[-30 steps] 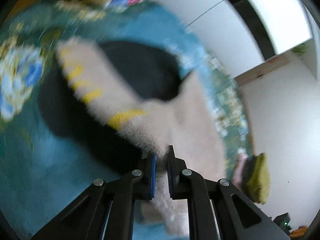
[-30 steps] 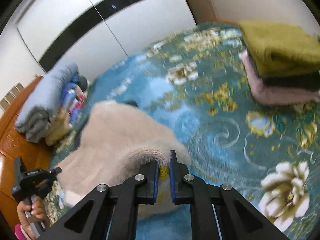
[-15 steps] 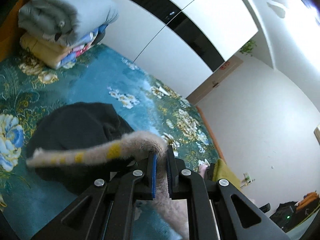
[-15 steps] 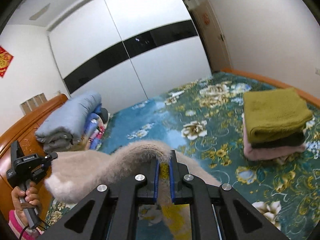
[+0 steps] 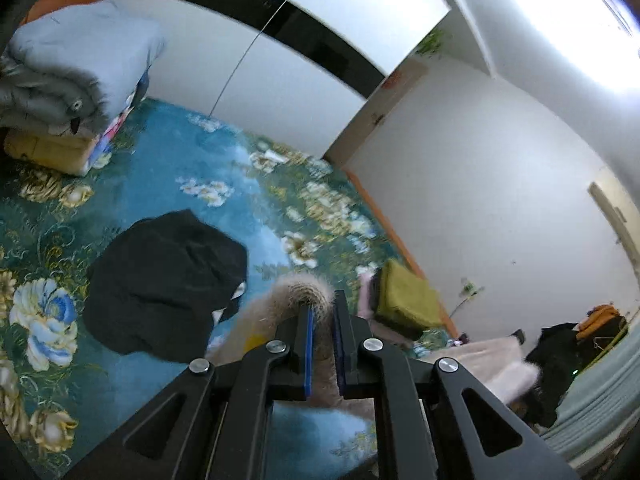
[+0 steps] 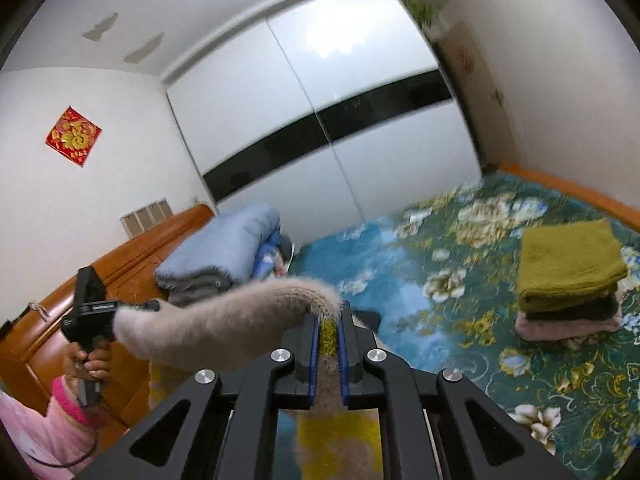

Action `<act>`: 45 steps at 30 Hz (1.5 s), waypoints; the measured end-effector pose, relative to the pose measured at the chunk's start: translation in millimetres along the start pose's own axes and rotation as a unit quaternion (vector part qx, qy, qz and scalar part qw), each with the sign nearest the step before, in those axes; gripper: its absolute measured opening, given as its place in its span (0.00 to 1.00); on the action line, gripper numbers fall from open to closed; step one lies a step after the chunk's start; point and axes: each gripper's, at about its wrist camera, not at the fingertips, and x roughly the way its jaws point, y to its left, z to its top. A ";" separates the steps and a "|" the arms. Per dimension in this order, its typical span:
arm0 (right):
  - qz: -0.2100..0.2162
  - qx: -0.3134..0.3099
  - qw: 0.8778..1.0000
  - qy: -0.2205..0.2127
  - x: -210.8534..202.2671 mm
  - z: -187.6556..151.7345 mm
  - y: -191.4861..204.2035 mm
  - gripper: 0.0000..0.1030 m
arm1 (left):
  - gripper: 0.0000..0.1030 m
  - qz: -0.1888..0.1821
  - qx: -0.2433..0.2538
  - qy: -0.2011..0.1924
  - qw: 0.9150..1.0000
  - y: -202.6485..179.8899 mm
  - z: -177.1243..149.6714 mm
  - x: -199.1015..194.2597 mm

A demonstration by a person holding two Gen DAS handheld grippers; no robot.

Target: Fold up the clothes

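Both grippers pinch the fuzzy beige sweater with yellow stripes (image 6: 224, 324), lifted off the bed. Left gripper (image 5: 322, 312): fingers narrow, clamped on a beige edge that humps over the tips. Right gripper (image 6: 329, 322): fingers narrow, clamped on a yellow-striped bit of the same garment. In the right wrist view the left gripper (image 6: 138, 307) shows off to the left, in the person's hand (image 6: 86, 360), and the sweater's top edge spans between the two tools, so its long axis runs side to side between them; the body hangs below both, mostly hidden under the fingers. Bed with blue-green floral cover (image 5: 160, 168) lies below and ahead. Crumpled black garment (image 5: 164, 280) on the bed, ahead-left of the left gripper. Folded stack topped by olive-green towel (image 6: 568, 268) near the bed's right edge, nearer the right gripper. Likely next: lay the sweater flat, both hands equally engaged.
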 end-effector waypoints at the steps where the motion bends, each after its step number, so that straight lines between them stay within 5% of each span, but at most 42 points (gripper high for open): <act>1: -0.002 0.004 1.000 0.025 14.4 1.2 -5.0 0.08 | 0.09 0.017 -0.010 0.025 1.000 8.8 -0.5 20.1; 4: -0.045 0.043 0.990 0.126 82.4 -20.7 -36.1 0.08 | 0.09 0.055 -0.058 0.105 0.991 46.7 -6.6 90.8; 9: -0.128 0.137 0.956 0.226 169.7 -89.9 -115.5 0.09 | 0.09 0.096 -0.187 0.199 0.957 138.3 -40.4 209.5; 14: -0.146 0.244 0.928 0.240 192.6 -136.2 -186.8 0.08 | 0.09 0.039 -0.273 0.177 0.945 181.2 -53.3 255.5; 22: -0.163 0.277 0.920 0.226 224.4 -122.9 -218.7 0.12 | 0.11 0.039 -0.293 0.173 0.939 185.7 -24.8 294.9; 26: -0.176 0.266 0.919 0.231 243.4 -118.4 -226.9 0.14 | 0.23 0.037 -0.315 0.170 0.933 192.3 -14.7 317.6; 28: -0.179 0.259 0.921 0.229 247.6 -115.2 -230.3 0.26 | 0.38 0.027 -0.337 0.158 0.928 195.2 -11.8 325.8; 29: -0.179 0.256 0.923 0.226 247.8 -113.6 -231.2 0.39 | 0.47 0.020 -0.350 0.150 0.925 195.7 -10.3 329.8; 31: -0.176 0.249 0.927 0.217 246.0 -109.6 -232.3 0.52 | 0.51 0.015 -0.368 0.137 0.920 194.0 -6.7 335.6; 34: -0.174 0.248 0.931 0.205 237.9 -105.3 -233.4 0.52 | 0.51 0.011 -0.360 0.125 0.925 183.9 1.6 335.0; 37: -0.172 0.248 0.932 0.201 228.5 -106.7 -233.7 0.53 | 0.51 0.005 -0.317 0.110 0.942 164.0 13.7 327.6; 41: -0.159 0.250 0.928 0.225 222.7 -125.0 -223.9 0.55 | 0.52 0.043 -0.177 0.109 0.977 116.8 24.9 312.0; 45: -0.159 0.218 0.922 0.277 227.0 -153.1 -202.4 0.56 | 0.52 0.081 -0.055 0.134 0.986 80.9 0.7 306.2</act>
